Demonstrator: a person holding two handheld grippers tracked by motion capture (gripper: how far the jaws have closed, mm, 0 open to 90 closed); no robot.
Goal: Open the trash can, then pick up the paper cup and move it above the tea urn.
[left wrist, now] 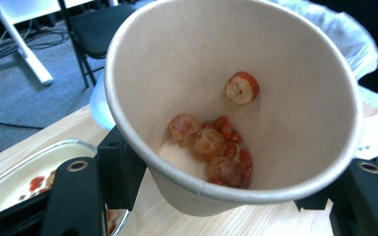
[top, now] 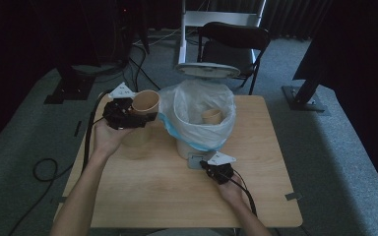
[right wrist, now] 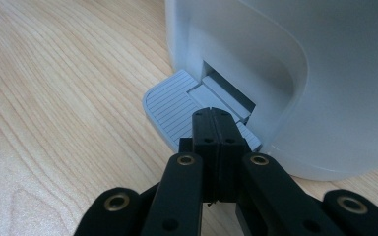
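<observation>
My left gripper (top: pixel 146 116) is shut on a tan paper cup (top: pixel 145 101), held above the table just left of the bin. In the left gripper view the cup (left wrist: pixel 285 73) is tilted toward the camera between the black jaws of the left gripper (left wrist: pixel 236 183). It holds red and amber fruit scraps (left wrist: pixel 216 150). A white pedal bin (top: pixel 189 147) lined with a plastic bag (top: pixel 184 98) stands open, with another paper cup (top: pixel 211 116) inside. My right gripper (right wrist: pixel 215 120) is shut and empty, its tips resting on the bin's grey pedal (right wrist: pixel 170 105).
The bin's lid (top: pixel 207 70) stands raised behind the bag. Under the held cup lies a shallow metal dish (left wrist: pixel 24 172) with red scraps. A black chair (top: pixel 234 42) stands beyond the table's far edge. Bare wood (top: pixel 167 196) lies between the two forearms.
</observation>
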